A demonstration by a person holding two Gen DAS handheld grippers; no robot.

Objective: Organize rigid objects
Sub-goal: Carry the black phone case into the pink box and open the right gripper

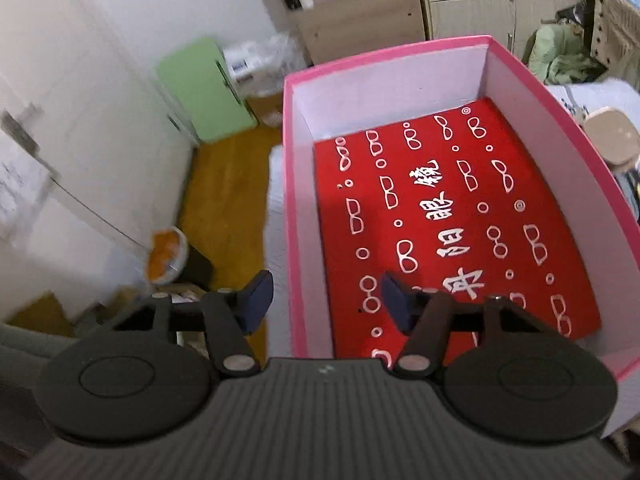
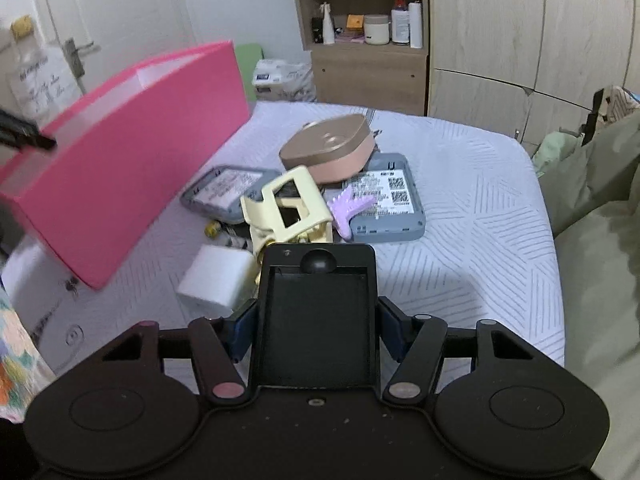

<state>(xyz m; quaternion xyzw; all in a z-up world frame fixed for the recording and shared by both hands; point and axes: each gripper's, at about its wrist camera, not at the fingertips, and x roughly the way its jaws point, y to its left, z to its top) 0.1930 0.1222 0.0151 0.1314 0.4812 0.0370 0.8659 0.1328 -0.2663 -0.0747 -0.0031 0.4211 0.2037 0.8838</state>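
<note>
A pink box with white inner walls holds a red cloth printed with white glasses. My left gripper straddles the box's left wall, one finger outside, one inside; the jaws stand apart and I cannot tell whether they clamp it. In the right wrist view the pink box hangs tilted above the bed. My right gripper is shut on a black rectangular holder. Beyond it lie a yellow hair claw, a purple comb, a tan case, two grey devices and a white cube.
The objects lie on a white quilted bed. A green pillow is at the right. A shelf unit and wardrobe stand behind. A green cabinet and wooden floor lie left of the bed.
</note>
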